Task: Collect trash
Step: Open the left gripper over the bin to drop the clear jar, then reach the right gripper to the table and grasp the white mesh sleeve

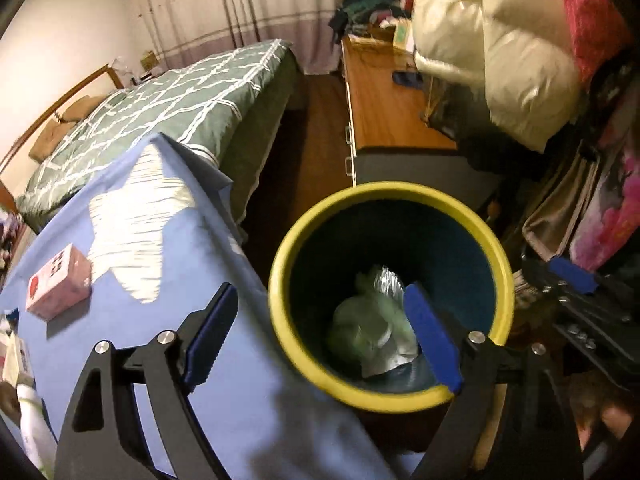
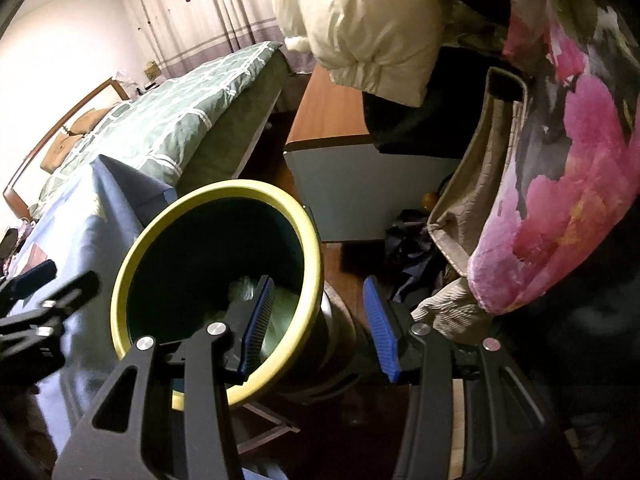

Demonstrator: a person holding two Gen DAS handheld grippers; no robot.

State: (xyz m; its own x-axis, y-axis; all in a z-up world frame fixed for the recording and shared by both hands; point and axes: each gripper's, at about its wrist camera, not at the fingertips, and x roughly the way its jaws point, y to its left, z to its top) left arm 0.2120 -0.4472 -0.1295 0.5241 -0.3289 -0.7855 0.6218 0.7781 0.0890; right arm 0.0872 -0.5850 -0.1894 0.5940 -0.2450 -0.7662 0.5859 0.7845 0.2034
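A dark bin with a yellow rim (image 1: 280,320) stands beside the blue-covered table (image 1: 152,320). Crumpled pale green and silvery trash (image 1: 372,320) lies at its bottom. My left gripper (image 1: 320,320) is open and empty, hovering above the bin's left rim, one finger over the table, one over the bin. My right gripper (image 2: 320,320) is open and empty, straddling the bin's right rim (image 2: 316,256); the trash inside (image 2: 244,288) shows dimly. The right gripper shows at the right edge of the left wrist view (image 1: 572,276).
A pink box (image 1: 60,284) and a white star print (image 1: 136,220) are on the table. A green bed (image 1: 160,108), a wooden dresser (image 1: 392,112), a cream jacket (image 1: 500,48) and floral bedding (image 2: 568,160) surround the bin.
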